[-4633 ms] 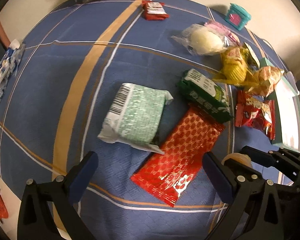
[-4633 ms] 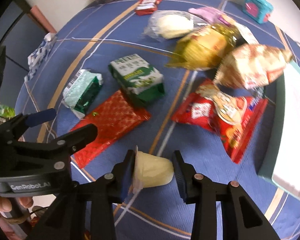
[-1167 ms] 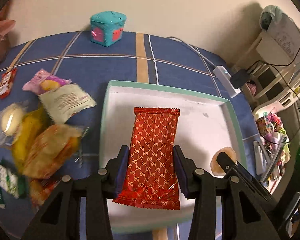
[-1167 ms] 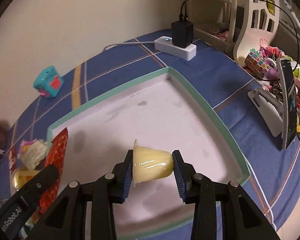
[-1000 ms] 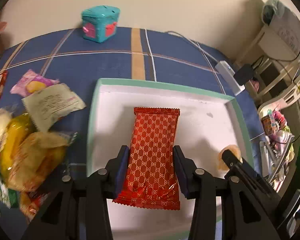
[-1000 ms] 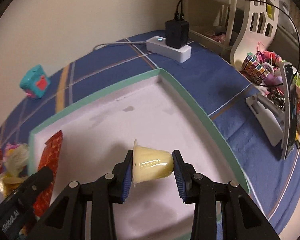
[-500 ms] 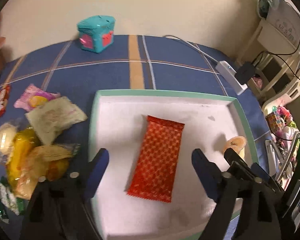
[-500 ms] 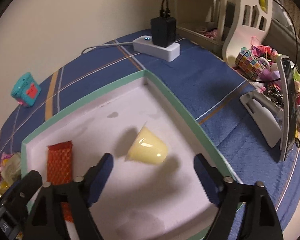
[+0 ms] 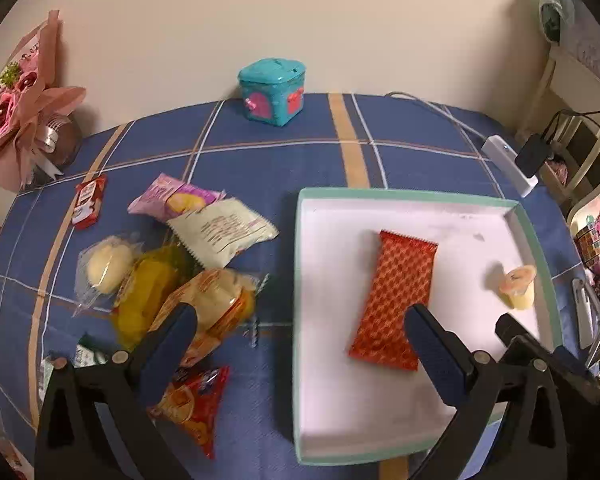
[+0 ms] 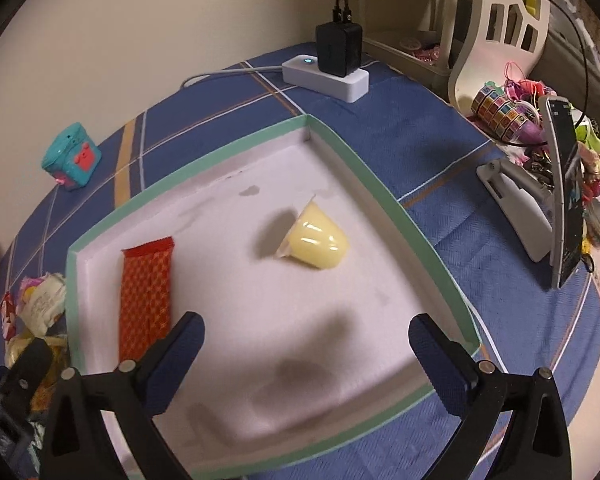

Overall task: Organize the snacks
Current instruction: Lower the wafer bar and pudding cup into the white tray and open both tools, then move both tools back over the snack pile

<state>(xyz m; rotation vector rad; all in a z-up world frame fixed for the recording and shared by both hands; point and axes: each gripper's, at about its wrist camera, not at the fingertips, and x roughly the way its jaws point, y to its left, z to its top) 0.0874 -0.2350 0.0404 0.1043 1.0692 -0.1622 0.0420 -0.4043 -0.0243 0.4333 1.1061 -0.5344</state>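
Both grippers stand wide open and hold nothing. The left gripper (image 9: 300, 344) hangs over the near left edge of the white tray (image 9: 380, 194); the right gripper (image 10: 306, 350) hangs above the tray's near part. The red wafer pack (image 9: 396, 300) lies flat in the tray. The yellow jelly cup (image 10: 314, 240) lies tipped on its side, well apart from the pack. Loose snacks (image 9: 204, 304) are heaped on the desk (image 9: 260, 160) left of the tray.

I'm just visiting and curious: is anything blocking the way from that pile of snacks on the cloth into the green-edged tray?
Nothing visible does. Bare blue cloth lies between the snack pile and the tray, whose low rim is the only step. Inside, the red packet and jelly cup leave white floor free. The left gripper hangs open above.
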